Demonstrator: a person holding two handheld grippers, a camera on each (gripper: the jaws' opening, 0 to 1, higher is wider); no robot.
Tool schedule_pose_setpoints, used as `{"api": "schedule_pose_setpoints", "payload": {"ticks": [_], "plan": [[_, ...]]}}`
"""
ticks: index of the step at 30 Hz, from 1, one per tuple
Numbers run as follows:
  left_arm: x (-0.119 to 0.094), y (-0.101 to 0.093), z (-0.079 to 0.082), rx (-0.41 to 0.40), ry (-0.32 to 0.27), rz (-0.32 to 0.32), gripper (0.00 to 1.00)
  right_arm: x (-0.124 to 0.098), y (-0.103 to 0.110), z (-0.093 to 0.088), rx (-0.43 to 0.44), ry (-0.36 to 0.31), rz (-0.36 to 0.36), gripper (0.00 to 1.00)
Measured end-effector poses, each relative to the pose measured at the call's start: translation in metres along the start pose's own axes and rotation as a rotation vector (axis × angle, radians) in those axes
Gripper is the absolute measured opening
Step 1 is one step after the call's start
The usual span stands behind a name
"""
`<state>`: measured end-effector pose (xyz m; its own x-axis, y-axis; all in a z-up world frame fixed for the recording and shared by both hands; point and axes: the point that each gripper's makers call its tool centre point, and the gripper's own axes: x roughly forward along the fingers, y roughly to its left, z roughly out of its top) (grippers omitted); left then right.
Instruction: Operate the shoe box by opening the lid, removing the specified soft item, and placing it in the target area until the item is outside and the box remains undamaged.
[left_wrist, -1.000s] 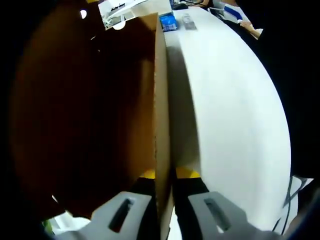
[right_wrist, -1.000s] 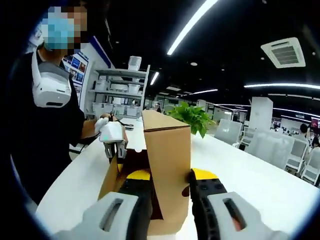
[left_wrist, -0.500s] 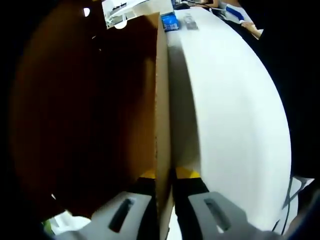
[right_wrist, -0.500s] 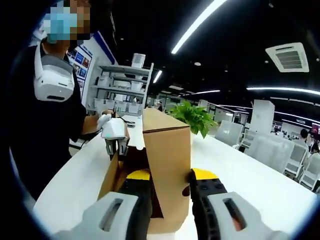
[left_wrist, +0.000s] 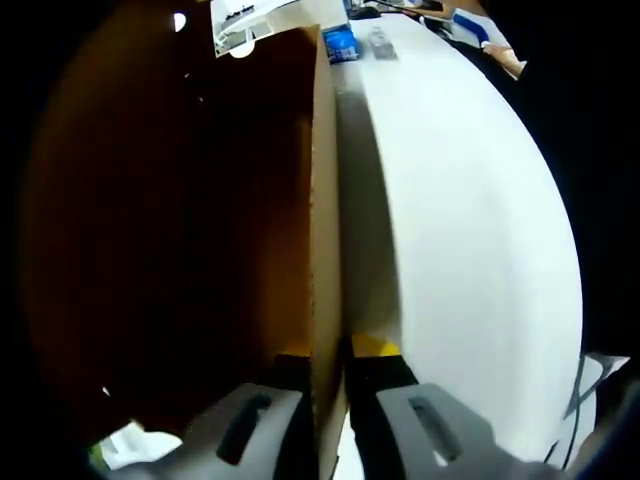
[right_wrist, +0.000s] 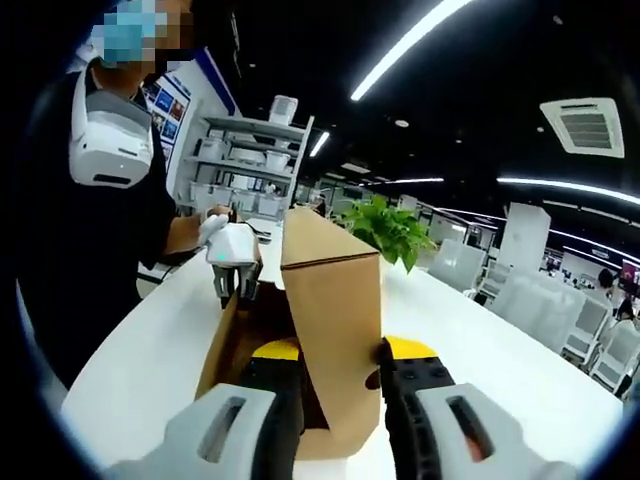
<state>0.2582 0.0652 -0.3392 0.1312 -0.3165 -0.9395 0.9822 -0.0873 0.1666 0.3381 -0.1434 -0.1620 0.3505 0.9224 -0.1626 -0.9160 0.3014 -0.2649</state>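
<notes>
Two hand-held grippers are working the shoe box (right_wrist: 325, 340) on the white desk (right_wrist: 480, 370): the right hand-held gripper (right_wrist: 335, 375) is pinching the raised lid, the left hand-held gripper (left_wrist: 330, 365) is clamping the far wall's edge. Thin cardboard looks light and creasable, so gripping near edges seems wise. Something pale is lying inside (left_wrist: 135, 440).

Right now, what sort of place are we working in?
Probably an open-plan office or lab workspace. The right gripper view shows storage shelves with white items, rows of white chairs, strip ceiling lights, and a potted plant on the long white table holding the cardboard box.
</notes>
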Motion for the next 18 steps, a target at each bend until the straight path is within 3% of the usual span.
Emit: {"api": "schedule_pose_setpoints", "payload": {"ticks": [18], "plan": [[0.0004, -0.0012, 0.0021, 0.022, -0.015, 0.009, 0.06, -0.0031, 0.0005, -0.0020, 0.026, -0.044, -0.015, 0.28]]}}
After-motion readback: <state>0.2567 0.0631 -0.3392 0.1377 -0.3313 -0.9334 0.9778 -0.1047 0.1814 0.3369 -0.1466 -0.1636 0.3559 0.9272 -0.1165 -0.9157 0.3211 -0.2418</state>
